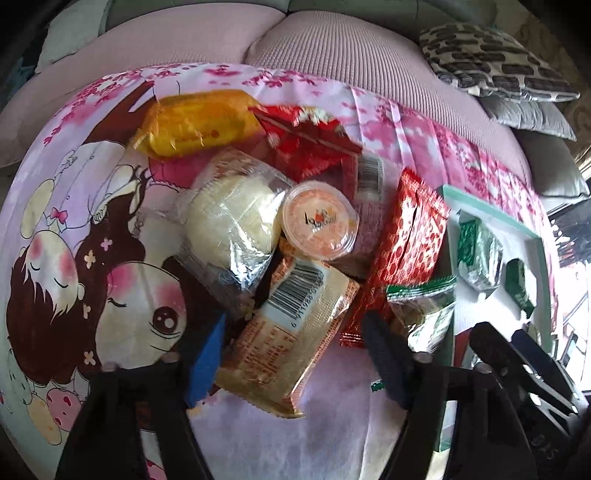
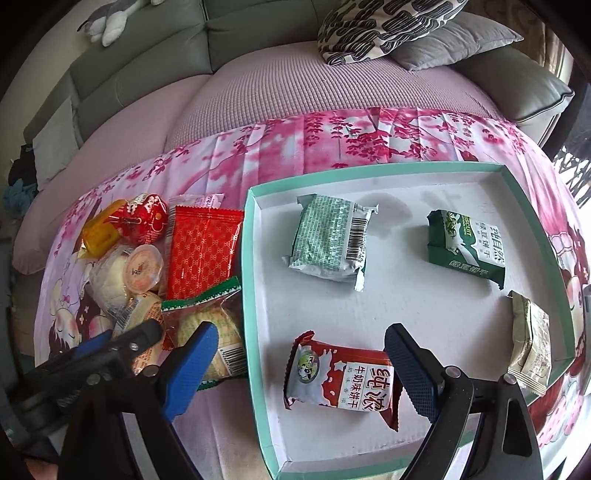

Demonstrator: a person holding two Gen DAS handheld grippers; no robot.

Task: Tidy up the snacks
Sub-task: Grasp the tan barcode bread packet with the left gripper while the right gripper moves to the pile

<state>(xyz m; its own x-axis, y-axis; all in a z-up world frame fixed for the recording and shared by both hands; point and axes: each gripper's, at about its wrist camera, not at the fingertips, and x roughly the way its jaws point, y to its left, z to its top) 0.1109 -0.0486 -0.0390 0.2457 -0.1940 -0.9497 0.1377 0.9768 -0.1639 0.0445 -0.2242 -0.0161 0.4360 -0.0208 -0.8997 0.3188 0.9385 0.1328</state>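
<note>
A pile of snacks lies on the cartoon-print cloth: a tan barcode pack (image 1: 295, 332), a clear-wrapped bun (image 1: 232, 225), a jelly cup (image 1: 319, 223), an orange pack (image 1: 195, 122) and red packs (image 1: 413, 229). My left gripper (image 1: 295, 365) is open, its fingers either side of the tan pack. A teal-rimmed white box (image 2: 255, 295) holds two green biscuit packs (image 2: 328, 240) (image 2: 467, 247), a beige pack (image 2: 530, 343) and a red-and-white milk biscuit pack (image 2: 340, 373). My right gripper (image 2: 299, 369) is open over the box's near left corner, above the milk biscuit pack.
A pink-covered sofa seat (image 2: 295, 92) lies behind the cloth, with patterned (image 2: 384, 26) and grey cushions (image 2: 458, 40) at the back right. A green-edged clear biscuit bag (image 2: 210, 317) lies just left of the box wall.
</note>
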